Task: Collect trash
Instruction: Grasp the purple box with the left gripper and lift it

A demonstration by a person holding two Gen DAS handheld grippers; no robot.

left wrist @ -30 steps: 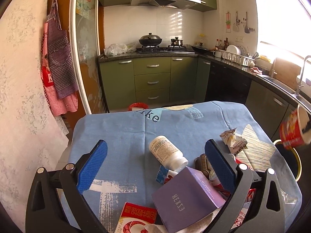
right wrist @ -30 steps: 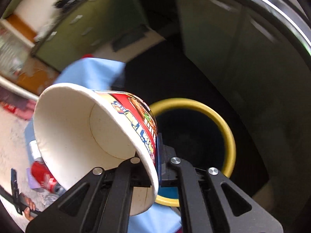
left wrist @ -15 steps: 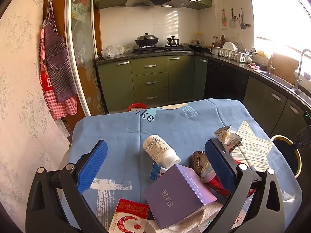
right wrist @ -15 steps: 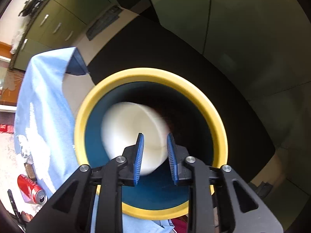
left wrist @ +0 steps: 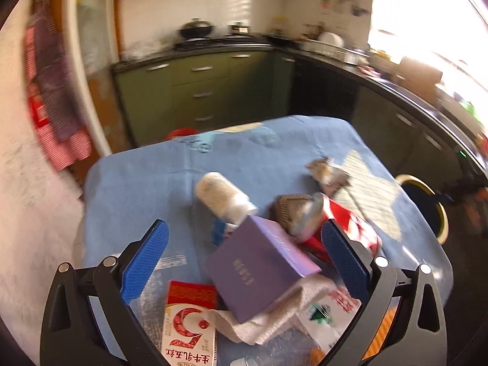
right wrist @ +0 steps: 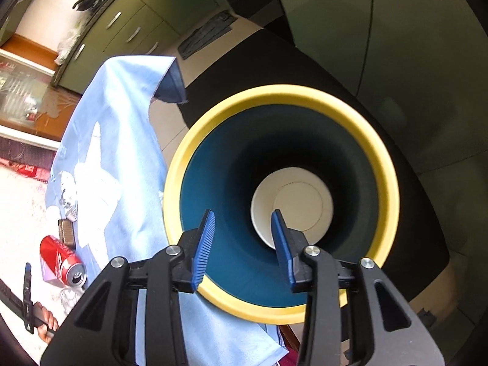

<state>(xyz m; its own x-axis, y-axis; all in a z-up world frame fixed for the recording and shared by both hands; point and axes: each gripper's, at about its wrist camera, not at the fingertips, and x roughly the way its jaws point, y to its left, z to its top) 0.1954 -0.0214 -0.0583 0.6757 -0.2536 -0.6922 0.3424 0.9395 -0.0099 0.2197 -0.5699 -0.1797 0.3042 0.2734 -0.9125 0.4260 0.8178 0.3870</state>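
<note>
Right gripper [right wrist: 242,236] above the yellow-rimmed bin [right wrist: 387,164], jaws opening, nothing between them; paper cup [right wrist: 297,202] lies at bin bottom, beyond fingertips. Left gripper [left wrist: 244,262] spread wide over table trash, purple box [left wrist: 259,271] between its fingers, ungripped.

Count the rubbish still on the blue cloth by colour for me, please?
Going by the left camera, which is blurred:
White: 3, bottle, towel, bag
Red: 2, can, carton
Purple: 1, box
Brown: 2, comb-like piece, wrapper
Total: 8
</note>
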